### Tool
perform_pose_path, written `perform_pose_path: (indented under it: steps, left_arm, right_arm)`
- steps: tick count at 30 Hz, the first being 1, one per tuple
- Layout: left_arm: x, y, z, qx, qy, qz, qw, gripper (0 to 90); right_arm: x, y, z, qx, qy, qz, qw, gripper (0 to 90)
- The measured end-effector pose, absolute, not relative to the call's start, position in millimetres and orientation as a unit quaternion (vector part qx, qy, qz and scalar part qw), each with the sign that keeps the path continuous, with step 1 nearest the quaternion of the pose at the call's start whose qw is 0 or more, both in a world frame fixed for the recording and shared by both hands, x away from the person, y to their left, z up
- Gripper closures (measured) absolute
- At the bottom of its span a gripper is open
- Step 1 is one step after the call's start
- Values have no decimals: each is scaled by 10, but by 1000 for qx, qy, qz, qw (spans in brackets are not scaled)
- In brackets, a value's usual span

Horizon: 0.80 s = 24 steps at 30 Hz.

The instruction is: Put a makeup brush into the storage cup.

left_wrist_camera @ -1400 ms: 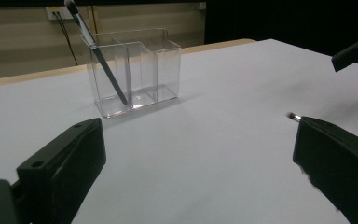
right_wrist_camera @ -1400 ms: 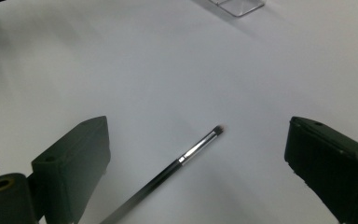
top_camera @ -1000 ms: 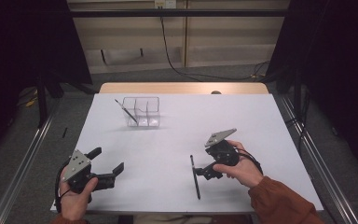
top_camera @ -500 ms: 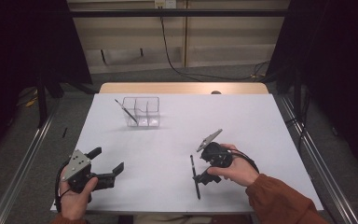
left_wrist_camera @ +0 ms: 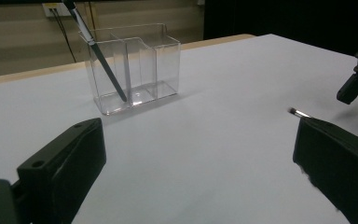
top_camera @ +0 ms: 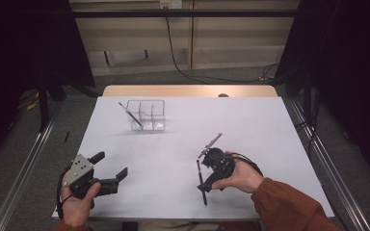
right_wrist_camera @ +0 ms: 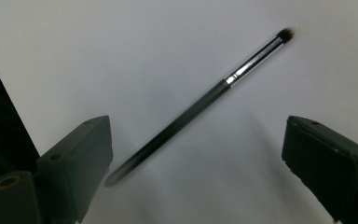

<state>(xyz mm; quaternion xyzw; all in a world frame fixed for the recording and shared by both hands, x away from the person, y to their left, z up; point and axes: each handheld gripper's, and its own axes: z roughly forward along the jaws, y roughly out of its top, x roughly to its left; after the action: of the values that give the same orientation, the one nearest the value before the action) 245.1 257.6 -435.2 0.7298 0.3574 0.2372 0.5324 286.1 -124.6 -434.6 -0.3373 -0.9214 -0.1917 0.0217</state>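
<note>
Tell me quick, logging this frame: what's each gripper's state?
Left gripper: open, empty.
Right gripper: open above the brush, not gripping it.

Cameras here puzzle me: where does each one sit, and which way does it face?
High view: sits above the person's side, looking forward and down on the table; both hands show, with the left gripper and right gripper.
Left gripper view: rides the left gripper, looking across the table at the clear organizer; its open jaws show.
Right gripper view: rides the right gripper, looking down at the brush; its open jaws show.
Shared: the brush lies in the high view too.
</note>
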Motion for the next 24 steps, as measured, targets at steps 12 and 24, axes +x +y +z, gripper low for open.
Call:
perform_pose_path:
  steps: [12, 24]
  left_arm:
    - [2451, 2578, -4353, 731, 355, 237, 532, 27]
    - [2453, 2581, -4352, 732, 355, 235, 532, 28]
  right_arm:
    - [2894, -1156, -4454, -329, -929, -170, 22, 237]
    - [2808, -1095, -4541, -299, -941, -159, -4, 328]
